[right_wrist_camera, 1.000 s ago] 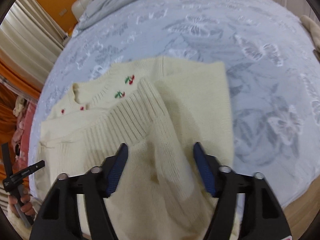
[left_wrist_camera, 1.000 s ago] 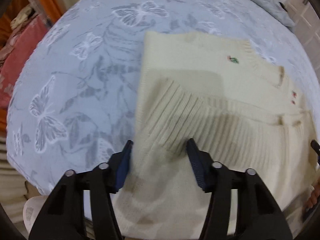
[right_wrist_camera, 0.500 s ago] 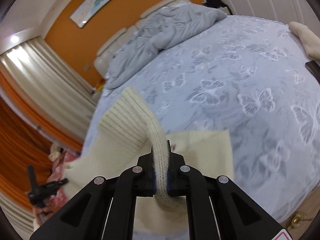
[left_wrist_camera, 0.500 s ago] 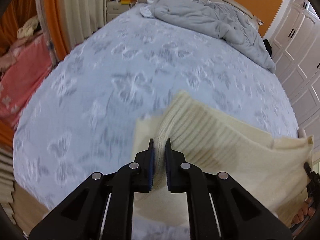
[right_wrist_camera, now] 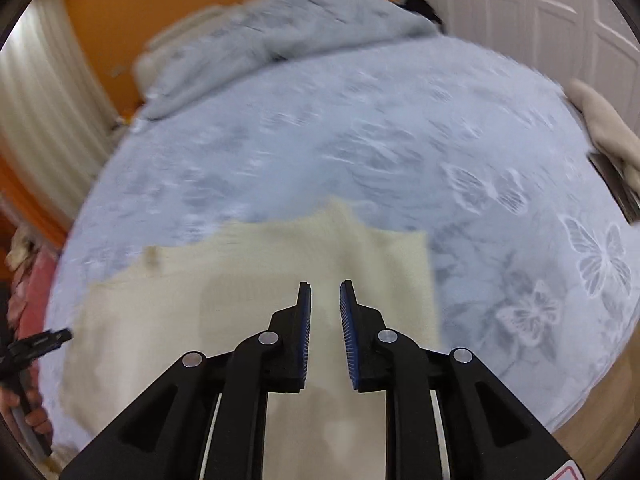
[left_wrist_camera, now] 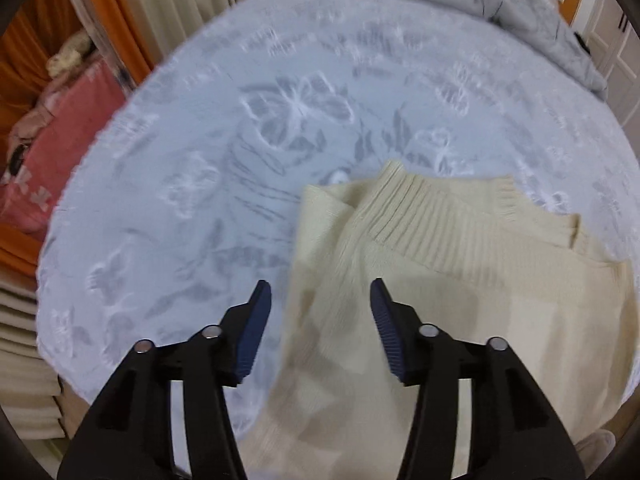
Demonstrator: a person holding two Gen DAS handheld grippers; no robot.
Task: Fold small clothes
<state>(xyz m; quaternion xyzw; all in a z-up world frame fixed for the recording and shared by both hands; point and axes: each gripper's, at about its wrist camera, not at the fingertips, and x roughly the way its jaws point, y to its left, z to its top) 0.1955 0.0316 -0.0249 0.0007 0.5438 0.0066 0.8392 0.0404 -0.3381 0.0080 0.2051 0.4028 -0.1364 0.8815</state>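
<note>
A cream knit sweater [left_wrist_camera: 460,300] lies on the bed [left_wrist_camera: 240,160], near the edge closest to the cameras, on a pale blue bedspread patterned with butterflies. It is folded over itself: in the left wrist view its ribbed hem [left_wrist_camera: 432,224] lies on top, running from near the fabric's left edge off toward the right, with the ribs pointing away toward the far side of the bed. The garment's long axis runs left to right across both views, roughly parallel to the near bed edge. In the right wrist view the sweater [right_wrist_camera: 248,280] is blurred by motion and reads as a flat cream rectangle whose right edge falls just right of the gripper.

The left gripper [left_wrist_camera: 318,318] hovers above the sweater's left edge with its jaws spread wide and nothing between them; it points forward and down across the bed. The right gripper [right_wrist_camera: 324,312] is tilted down over the sweater's right part, its jaws parted by a narrow gap with no fabric caught in it.

A rumpled grey duvet [right_wrist_camera: 280,36] is heaped at the far end of the bed by the headboard.
</note>
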